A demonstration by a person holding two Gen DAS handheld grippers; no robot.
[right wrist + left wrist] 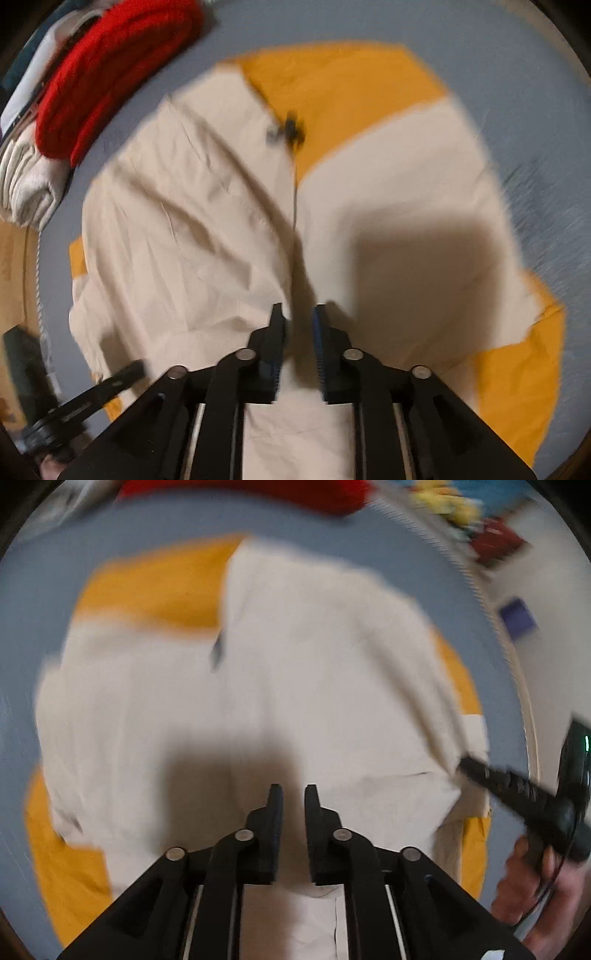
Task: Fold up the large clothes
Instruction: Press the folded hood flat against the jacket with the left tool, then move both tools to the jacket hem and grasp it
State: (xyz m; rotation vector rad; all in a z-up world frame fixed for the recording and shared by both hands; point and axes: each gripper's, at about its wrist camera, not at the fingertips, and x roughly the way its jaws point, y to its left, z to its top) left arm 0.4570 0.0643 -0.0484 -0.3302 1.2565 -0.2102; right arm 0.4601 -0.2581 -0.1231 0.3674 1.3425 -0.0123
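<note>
— Jacket (280, 686) first: how does it lie?

— Spread flat on the grey-blue sheet (44, 590), right under and ahead of both tools. Cream panels, orange at the collar end and at the sleeves, a zip pull (286, 129) far ahead of the right gripper (299, 314). Creases run along the cream panel left of the zip line. Both views are blurred, so finer detail escapes me.

— And the tools?

— Left gripper (293, 794) hangs over the cream cloth, jaws a little apart, nothing between them. The right one, too: parted, empty.

— So the step?

— I judge it a reach for the next grip. Take a single edge, both tools level, and lift together so the fold lands straight; smooth those creases before laying it over.

— Beyond the jacket?

— Red cloth (110, 74) far ahead-left of the right gripper, on a pale bundle (26, 184).
</note>
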